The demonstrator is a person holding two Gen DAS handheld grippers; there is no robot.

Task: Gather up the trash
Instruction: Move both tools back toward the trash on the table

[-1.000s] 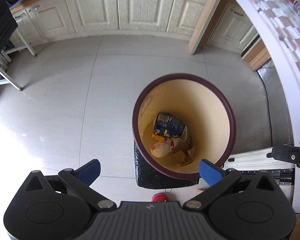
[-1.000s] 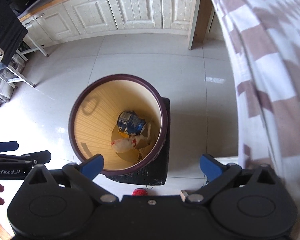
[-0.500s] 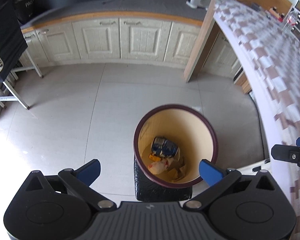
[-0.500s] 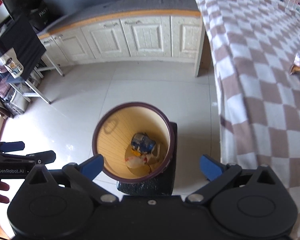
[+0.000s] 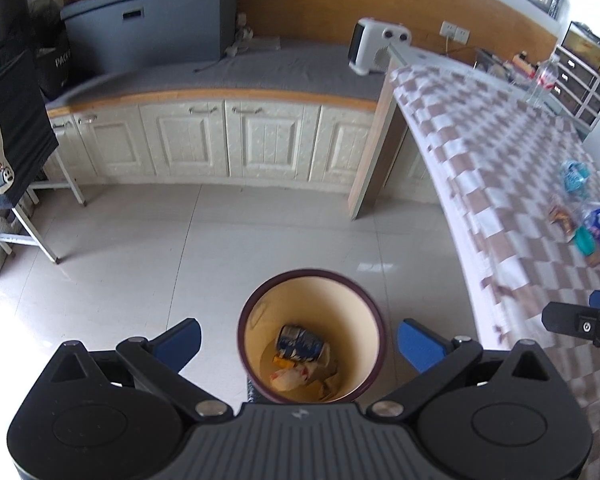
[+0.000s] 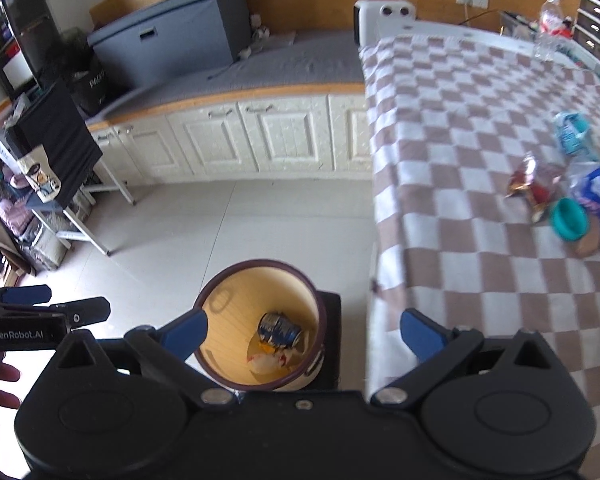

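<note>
A round bin with a dark purple rim [image 5: 311, 274] [image 6: 260, 265] stands on the tiled floor beside the table. Inside it lie a crushed blue can [image 5: 300, 343] [image 6: 279, 330] and crumpled wrappers [image 5: 292, 374]. My left gripper [image 5: 299, 342] hangs open high above the bin, holding nothing. My right gripper [image 6: 302, 330] is open too, over the bin's right side and the table edge. More trash lies on the checked tablecloth [image 6: 460, 160]: a red foil wrapper [image 6: 528, 182], a blue-white packet [image 6: 598, 200], a teal cup [image 6: 570, 220] and a light blue wrapper [image 6: 571, 132].
Cream cabinets [image 5: 228, 140] with a grey counter run along the far wall. A white appliance [image 5: 376, 50] sits at the table's far end, a plastic bottle [image 6: 547, 28] further back. A rack draped in dark cloth [image 5: 16, 120] stands on the left. Open tiled floor [image 5: 160, 248] surrounds the bin.
Both grippers have risen well above the bin and tilted up, so the bin looks smaller and the counter, far wall and table trash have come into view. Both stay open.
</note>
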